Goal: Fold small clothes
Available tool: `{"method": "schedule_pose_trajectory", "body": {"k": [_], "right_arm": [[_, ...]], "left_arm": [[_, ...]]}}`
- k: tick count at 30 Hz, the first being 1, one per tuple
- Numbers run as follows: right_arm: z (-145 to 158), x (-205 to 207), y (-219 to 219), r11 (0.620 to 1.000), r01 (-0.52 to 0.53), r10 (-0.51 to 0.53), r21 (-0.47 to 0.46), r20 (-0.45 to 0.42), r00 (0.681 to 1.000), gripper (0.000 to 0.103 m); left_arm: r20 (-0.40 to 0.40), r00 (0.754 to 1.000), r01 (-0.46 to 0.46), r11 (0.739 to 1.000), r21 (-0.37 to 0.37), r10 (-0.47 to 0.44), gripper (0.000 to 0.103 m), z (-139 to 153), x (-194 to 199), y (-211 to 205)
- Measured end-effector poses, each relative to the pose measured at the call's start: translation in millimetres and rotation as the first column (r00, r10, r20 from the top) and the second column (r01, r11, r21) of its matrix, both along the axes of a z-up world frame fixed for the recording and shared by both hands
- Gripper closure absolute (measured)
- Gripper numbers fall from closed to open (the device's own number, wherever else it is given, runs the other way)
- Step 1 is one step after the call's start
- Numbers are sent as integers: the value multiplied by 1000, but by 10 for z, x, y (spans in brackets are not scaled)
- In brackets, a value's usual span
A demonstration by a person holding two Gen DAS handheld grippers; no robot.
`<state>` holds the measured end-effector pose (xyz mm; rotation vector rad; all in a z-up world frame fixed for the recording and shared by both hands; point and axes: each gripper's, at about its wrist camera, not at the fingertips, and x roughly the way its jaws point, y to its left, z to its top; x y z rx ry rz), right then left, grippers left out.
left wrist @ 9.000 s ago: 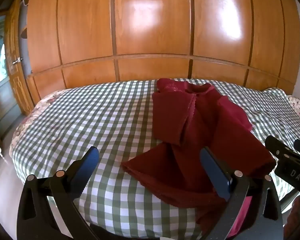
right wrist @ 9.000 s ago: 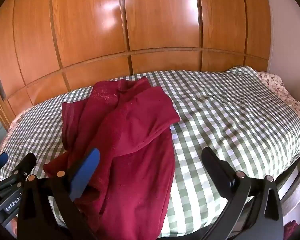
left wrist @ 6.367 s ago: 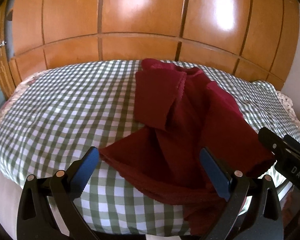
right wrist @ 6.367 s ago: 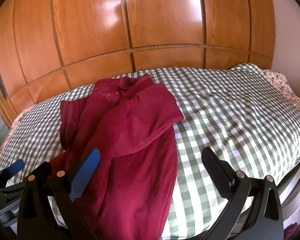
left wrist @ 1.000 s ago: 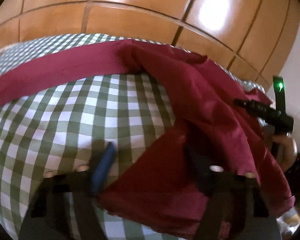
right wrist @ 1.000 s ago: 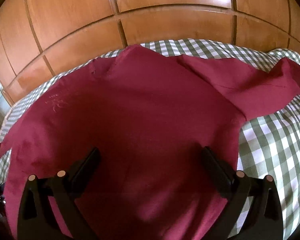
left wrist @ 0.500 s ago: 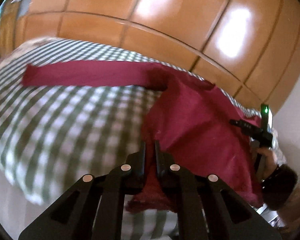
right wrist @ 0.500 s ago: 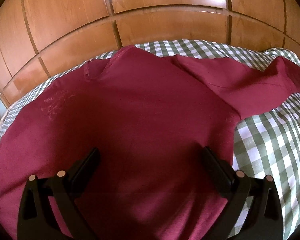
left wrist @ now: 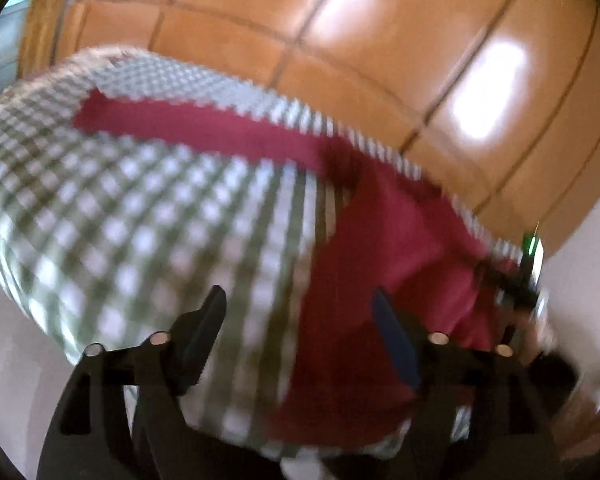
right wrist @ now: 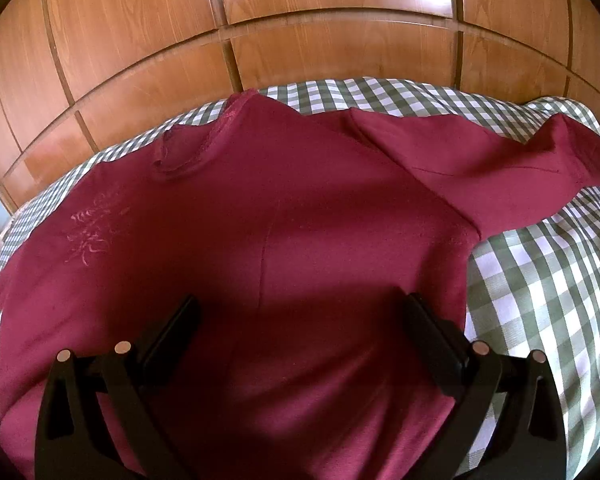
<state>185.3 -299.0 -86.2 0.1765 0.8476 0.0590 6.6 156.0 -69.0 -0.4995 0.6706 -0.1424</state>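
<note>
While the shirt (right wrist: 300, 220) lies spread on the bed (right wrist: 540, 280), both grippers stand over its near edge.

Shirt: dark red, flat on the checked cover, collar toward the far edge of the bed, hem at the near edge.
Sleeves: one reaches to the right side of the bed (right wrist: 520, 176); the other lies straight along the far edge to the left (left wrist: 188, 128).
Print: a pale pattern on the chest, left of the collar (right wrist: 92, 232).
Left gripper (left wrist: 300, 320): its jaws are opening; nothing is between them. It is at the near left corner of the shirt; one finger is over the cover, the other over the red cloth. The picture is blurred.
Right gripper (right wrist: 300, 320): its jaws are wide apart and hold nothing; it hangs over the middle of the shirt near the hem, and casts a shadow on it.
Wardrobe (right wrist: 300, 20): wooden panels behind the far edge of the bed.
</note>
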Motion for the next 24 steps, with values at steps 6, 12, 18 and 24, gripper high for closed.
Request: {"method": "schedule_pose_trajectory", "body": {"k": [6,12,18,24], "right_arm": [[-2,-2,1,1000,0,0,-2,1,1000,2],[-11,1,7,1000,1,-1,-11,-1,1000,2],[-16,1,6,1000,2,-2,-11,-1,1000,2],[-18,-1,3,1000,2,-2,-11,-2,1000,2]], "left_arm": [[-64,975,-217,970,-106,211,28,32,515,573],[-210,941,-315,916,-248,266,32,-225,1199,869],[-226,909,-416,809,-415,351,32,-417,1478,989],[-263,862,-506,733,-454,433,93,-516,1711,1175]]}}
